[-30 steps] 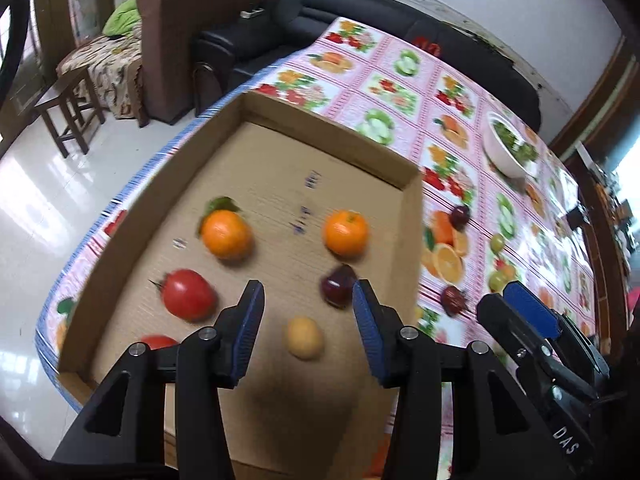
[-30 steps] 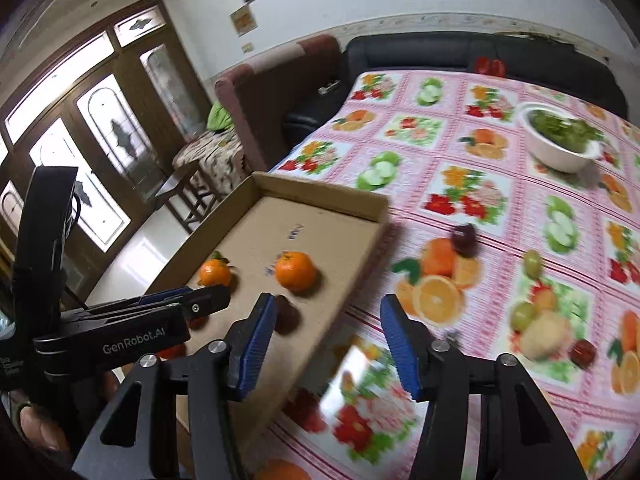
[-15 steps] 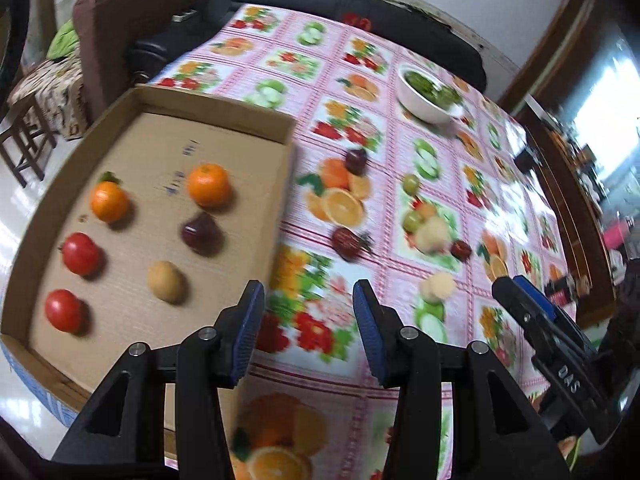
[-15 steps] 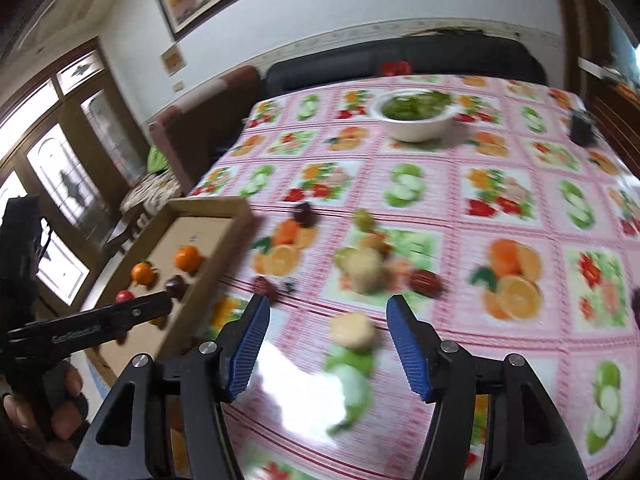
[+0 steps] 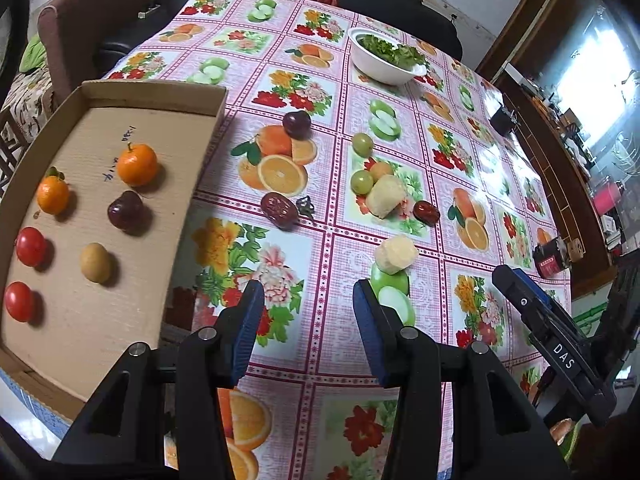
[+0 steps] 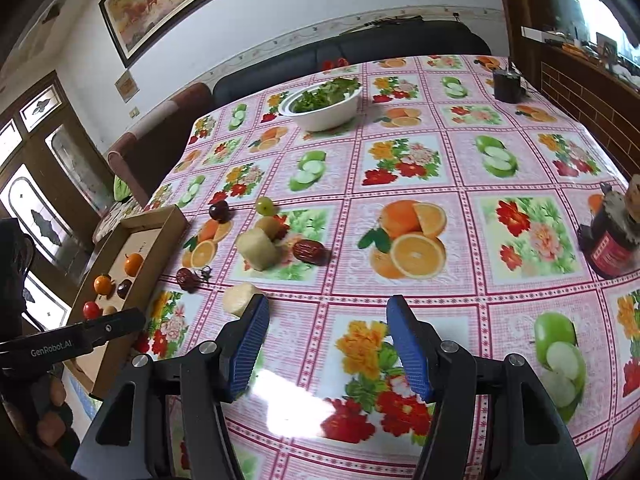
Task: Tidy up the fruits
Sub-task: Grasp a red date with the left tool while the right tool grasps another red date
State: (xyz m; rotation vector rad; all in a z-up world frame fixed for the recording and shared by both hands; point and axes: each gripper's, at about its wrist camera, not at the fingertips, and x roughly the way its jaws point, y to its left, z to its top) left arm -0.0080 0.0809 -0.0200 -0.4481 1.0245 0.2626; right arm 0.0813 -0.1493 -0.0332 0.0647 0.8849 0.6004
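Six fruits lie in the cardboard tray (image 5: 120,92) at the table's left; loose fruits (image 5: 362,144) lie to its right.

We see a pink checked tablecloth (image 5: 340,264) printed with fruit and flowers, a brown box (image 5: 132,288) and a white bowl (image 5: 380,68).

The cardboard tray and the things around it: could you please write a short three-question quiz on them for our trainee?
1. True or false: two tomatoes lie in the cardboard tray.
2. What fills the white bowl? A leafy greens; B rice; C soup.
3. Short answer: what do the jaws of the left gripper hold?

Key: 1 true; 2 A; 3 nothing, the jaws stand open and empty.
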